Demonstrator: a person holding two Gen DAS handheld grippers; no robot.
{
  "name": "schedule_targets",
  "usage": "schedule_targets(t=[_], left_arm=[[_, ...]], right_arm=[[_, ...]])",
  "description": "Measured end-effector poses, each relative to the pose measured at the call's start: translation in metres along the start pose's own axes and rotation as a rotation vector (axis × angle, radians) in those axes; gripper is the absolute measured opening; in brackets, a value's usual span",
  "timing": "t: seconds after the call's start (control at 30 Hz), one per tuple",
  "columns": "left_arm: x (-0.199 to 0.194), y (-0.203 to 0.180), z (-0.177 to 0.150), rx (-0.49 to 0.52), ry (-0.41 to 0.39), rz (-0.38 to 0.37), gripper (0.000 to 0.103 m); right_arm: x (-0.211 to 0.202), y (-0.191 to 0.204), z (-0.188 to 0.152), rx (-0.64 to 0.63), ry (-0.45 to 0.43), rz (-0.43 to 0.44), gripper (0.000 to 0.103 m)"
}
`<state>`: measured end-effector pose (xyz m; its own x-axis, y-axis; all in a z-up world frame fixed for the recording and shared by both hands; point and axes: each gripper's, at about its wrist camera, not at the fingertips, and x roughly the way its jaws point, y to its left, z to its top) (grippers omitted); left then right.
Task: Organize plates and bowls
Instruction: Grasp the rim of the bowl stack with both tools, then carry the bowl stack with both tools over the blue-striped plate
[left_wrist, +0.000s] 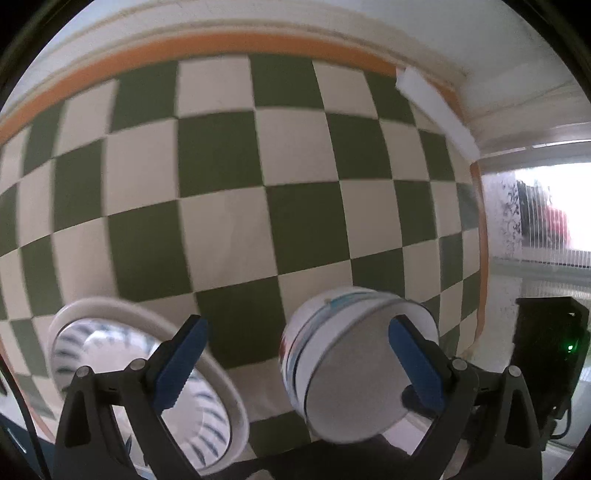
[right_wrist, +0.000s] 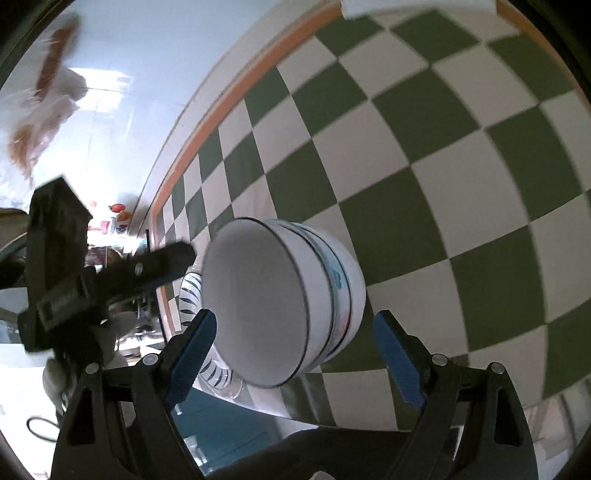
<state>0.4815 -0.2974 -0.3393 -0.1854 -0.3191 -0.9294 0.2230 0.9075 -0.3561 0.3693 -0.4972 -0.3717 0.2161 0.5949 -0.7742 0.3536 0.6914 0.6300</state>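
Hovering: both claws hang over the checkered tablecloth (left_wrist: 221, 221), and the blurred frames suggest a quick pace.
Tablecloth: green and cream squares with an orange border, loose cloth by the look of it; a dragged dish could bunch it and tip whatever stands on it.
Striped plate: the striped plate (left_wrist: 147, 387) lies on the cloth behind the left claw's left finger; in the right wrist view its striped edge (right_wrist: 190, 295) peeks out just behind the bowls, close to the cloth's edge, so a shove from that side could push it off.
Stacked bowls: the stacked bowls (right_wrist: 295, 302), white with blue trim, seem to be two nested, and they look tilted to the camera; nested glazed bowls slide on each other, so a grip on the outer one alone could leave the inner one free to slip out.
Left claw: the left gripper (left_wrist: 301, 358) is spread wide, nothing pinched; its right finger overlaps the bowls (left_wrist: 354, 362) in view, contact unclear, and a careless close here could clip the rim and knock the stack.
Right claw: the right gripper (right_wrist: 295, 354) is spread too, straddling the bowls, no firm touch visible; the left claw (right_wrist: 110, 280) sits near, so a collision is the live risk.
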Motion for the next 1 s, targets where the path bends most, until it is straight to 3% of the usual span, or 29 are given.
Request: schedule_targets(t=[0.2,0.3,0.37,0.47,0.57,1.0], left_arm=[[0.042,-0.006,0.013,0.057,0.146,-0.028,0.096],[0.058,-0.009,0.013,0.084,0.195,-0.036,0.083],[0.064,-0.009,0.010,0.083,0.220,-0.090,0.077],[0.065,-0.013,0.007,0.098,0.220,-0.139,0.066],[0.062,-0.018,0.004,0.123,0.186,-0.131,0.065],[0.044,-0.014,-0.002,0.119,0.126,-0.085,0.065]], right_arm=[[0.032,-0.023,0.009,0.072,0.048,0.069,0.088],[0.047,-0.030,0.010,0.091,0.080,0.101,0.082],[0.057,-0.032,0.010,0.097,0.100,0.109,0.079],[0.067,-0.034,0.010,0.095,0.114,0.102,0.072],[0.073,-0.037,0.010,0.100,0.111,0.080,0.055],[0.077,-0.035,0.005,0.094,0.087,0.099,0.053]])
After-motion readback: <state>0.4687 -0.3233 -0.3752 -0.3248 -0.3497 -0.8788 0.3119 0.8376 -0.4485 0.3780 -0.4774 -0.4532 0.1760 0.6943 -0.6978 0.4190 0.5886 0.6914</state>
